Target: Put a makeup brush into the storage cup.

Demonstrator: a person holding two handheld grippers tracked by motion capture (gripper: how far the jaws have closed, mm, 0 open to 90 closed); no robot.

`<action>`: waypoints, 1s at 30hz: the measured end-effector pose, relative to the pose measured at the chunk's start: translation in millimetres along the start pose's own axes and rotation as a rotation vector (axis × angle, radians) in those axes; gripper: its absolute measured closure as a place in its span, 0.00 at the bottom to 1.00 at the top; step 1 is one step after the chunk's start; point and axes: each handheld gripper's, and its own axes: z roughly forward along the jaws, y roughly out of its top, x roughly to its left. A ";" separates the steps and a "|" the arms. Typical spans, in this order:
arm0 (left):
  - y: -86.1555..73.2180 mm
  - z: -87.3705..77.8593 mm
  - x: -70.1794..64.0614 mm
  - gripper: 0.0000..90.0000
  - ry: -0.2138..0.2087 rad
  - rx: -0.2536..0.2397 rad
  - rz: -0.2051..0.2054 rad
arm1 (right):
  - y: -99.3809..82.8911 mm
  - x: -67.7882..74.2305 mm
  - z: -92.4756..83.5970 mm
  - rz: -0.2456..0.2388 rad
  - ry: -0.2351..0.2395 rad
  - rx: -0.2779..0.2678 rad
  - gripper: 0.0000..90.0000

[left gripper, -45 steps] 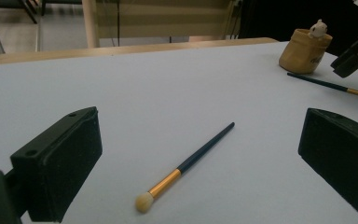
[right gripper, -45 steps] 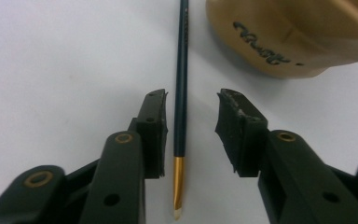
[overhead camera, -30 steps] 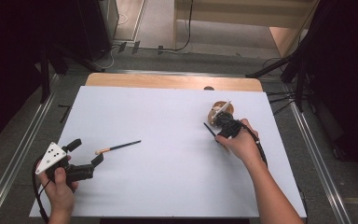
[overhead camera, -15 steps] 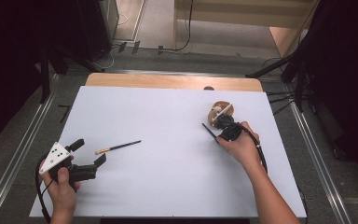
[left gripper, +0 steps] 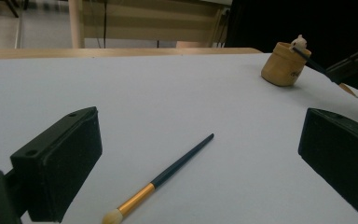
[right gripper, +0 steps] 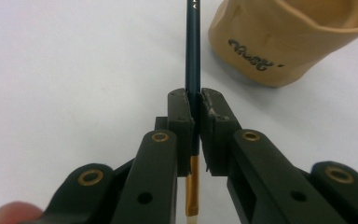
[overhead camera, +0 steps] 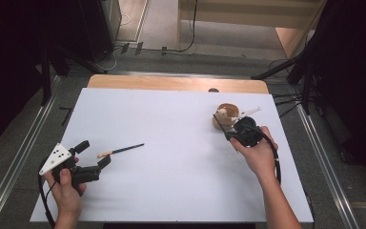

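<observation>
The white table [overhead camera: 171, 181] is bare across its middle and far left, so a hand can pass freely there. One brush [overhead camera: 121, 151] lies flat near the left gripper [overhead camera: 91, 155], just in front of its wide open jaws, and it blocks only a low sweep along the surface. At the far right stands the cup [overhead camera: 225, 114], upright, with a pale tool [overhead camera: 247, 112] sticking out of it toward the right edge. The right gripper [overhead camera: 226, 130] sits just beside the cup, clamping a second brush [right gripper: 193, 51], so the room between them is narrow. The front edge of the table between both forearms is open.
</observation>
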 end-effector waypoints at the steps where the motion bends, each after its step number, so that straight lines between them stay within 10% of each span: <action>1: 1.2 3.1 -1.6 0.00 -0.007 0.001 -0.001 | -1.8 -0.4 -2.3 0.004 -0.002 -0.017 0.94; 19: 32.8 82.3 -32.4 0.00 -0.120 0.025 0.102 | -28.3 0.6 -13.4 0.005 0.052 -0.218 0.94; 30: 32.8 108.4 -56.2 0.00 -0.257 0.061 0.122 | -20.9 22.7 -3.2 -0.079 0.083 -0.215 0.94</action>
